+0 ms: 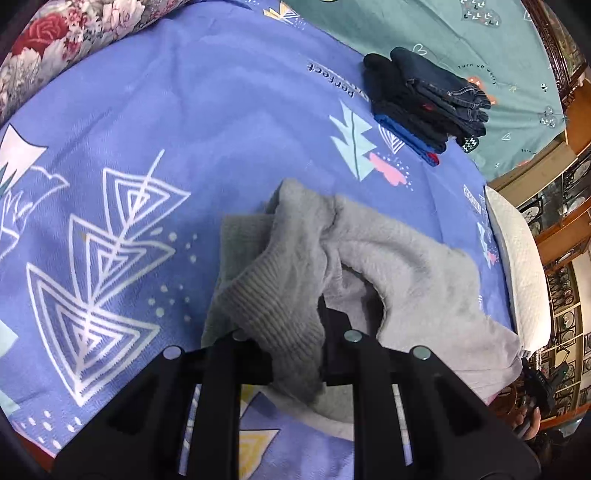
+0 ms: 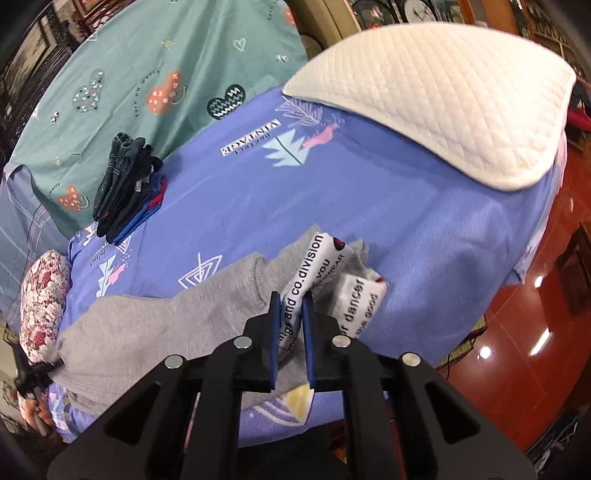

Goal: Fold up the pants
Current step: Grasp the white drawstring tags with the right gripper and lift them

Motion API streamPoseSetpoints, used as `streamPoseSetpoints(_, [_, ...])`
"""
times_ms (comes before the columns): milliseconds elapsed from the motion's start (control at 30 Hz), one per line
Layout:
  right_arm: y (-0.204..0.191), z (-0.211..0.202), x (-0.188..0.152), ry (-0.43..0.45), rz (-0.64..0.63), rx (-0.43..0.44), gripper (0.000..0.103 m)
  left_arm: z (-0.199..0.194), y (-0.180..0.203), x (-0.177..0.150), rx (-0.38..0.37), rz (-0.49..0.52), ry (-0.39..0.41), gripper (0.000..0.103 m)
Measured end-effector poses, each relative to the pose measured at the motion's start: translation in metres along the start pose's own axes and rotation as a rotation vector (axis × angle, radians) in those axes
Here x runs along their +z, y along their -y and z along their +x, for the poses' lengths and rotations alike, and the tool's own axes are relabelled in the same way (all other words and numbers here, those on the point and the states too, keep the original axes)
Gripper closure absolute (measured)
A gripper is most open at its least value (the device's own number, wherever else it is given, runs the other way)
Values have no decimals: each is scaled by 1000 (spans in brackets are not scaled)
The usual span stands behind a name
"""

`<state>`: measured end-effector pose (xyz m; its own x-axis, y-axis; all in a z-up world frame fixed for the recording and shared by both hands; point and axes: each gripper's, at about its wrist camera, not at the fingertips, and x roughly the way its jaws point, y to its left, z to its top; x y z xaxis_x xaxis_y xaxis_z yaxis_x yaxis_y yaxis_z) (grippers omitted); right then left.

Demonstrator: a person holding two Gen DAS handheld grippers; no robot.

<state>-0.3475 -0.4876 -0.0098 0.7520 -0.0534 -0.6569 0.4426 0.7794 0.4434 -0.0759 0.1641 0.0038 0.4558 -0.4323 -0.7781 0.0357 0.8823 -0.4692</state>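
At the bottom centre of its view, the left gripper (image 1: 295, 354) is clamped on the ribbed cuff of the grey pants (image 1: 369, 266), which lie bunched on the blue sheet (image 1: 229, 110) with bare sheet to the left. The right gripper (image 2: 291, 332) pinches a white printed band reading "and co.division", near the bed's lower-right edge. A stack of dark folded clothes (image 2: 125, 184) sits upper left, beside "VINTAGE" print.

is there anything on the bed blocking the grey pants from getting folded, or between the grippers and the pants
Nothing visible does. Both grippers already grip the grey pants: the left gripper on the ribbed cuff end, the right gripper on the printed waistband. The blue sheet beyond is bare; the stack of folded clothes sits far off near the green sheet.
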Motion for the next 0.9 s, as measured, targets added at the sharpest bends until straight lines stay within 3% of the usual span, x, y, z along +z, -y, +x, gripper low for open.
streamPoseSetpoints(200, [-1,-11,-1,5,4,-11,92,-9,3,-3,3,23,3,82])
streamPoseSetpoints(333, [15,-8,-10,-21,58,-15,91,-3,3,-13,6,72,-94,62])
streamPoseSetpoints(367, [21,-9,-12,-16,93,7,84,-7,5,-15,3,84,-97,60])
streamPoseSetpoints(400, [27,-11,-13,-8,135,14,76,-12,6,-17,2,92,-98,47])
streamPoseSetpoints(433, [31,-15,-14,9,168,18,55,-23,7,-19,11,100,-88,30])
streamPoseSetpoints(467, [34,-18,-15,27,193,26,39,-34,9,-21,26,110,-60,27])
streamPoseSetpoints(567, [30,-17,-17,25,199,77,32,-70,14,-21,29,118,13,27])
streamPoseSetpoints(700, [23,2,-20,-12,205,88,30,-88,45,-22,-45,188,79,22])
streamPoseSetpoints(767, [21,11,-22,-23,206,86,29,-69,76,-29,-114,272,38,22])
streamPoseSetpoints(900, [13,17,-28,16,191,53,32,-13,116,-47,-180,403,-84,22])
